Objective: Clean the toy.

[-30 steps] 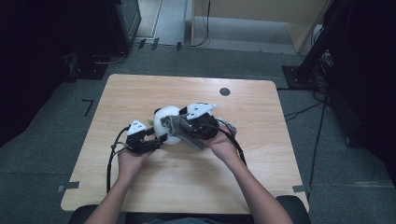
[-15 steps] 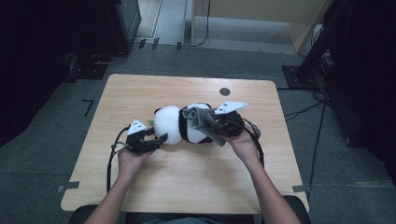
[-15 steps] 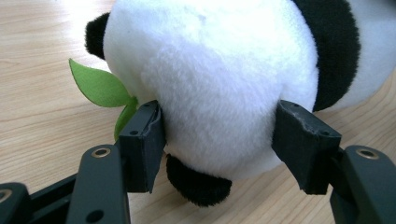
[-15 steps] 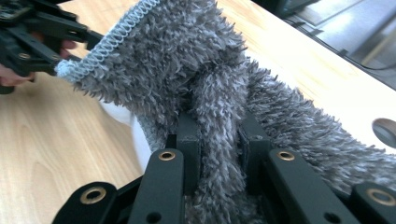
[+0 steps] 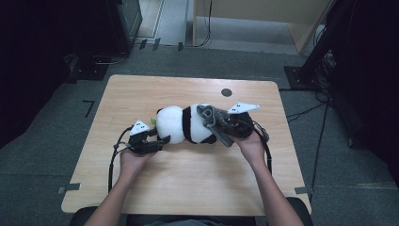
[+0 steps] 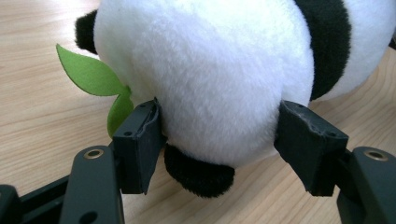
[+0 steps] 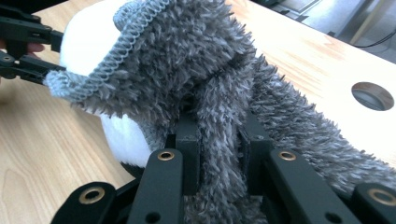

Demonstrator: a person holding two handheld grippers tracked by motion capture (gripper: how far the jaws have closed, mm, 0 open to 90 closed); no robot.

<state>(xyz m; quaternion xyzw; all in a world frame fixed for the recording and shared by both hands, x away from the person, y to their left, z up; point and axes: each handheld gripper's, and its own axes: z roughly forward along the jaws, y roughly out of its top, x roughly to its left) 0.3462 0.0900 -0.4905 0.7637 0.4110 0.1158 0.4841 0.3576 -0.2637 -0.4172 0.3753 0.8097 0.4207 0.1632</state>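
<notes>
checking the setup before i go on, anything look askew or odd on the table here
Nothing is spilled or damaged. The panda plush lies on its side on the table, not sitting up. The right claw pinches a fuzzy grey cloth bunched against its far end. The left claw straddles the plush, its jaws just easing open.

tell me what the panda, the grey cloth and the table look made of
Panda: plush, short soft black-and-white pile; leaf looks like felt. Grey cloth: shaggy fleece-like fabric, looped stitched edge. Table: pale wood grain, smooth, probably laminate.
</notes>
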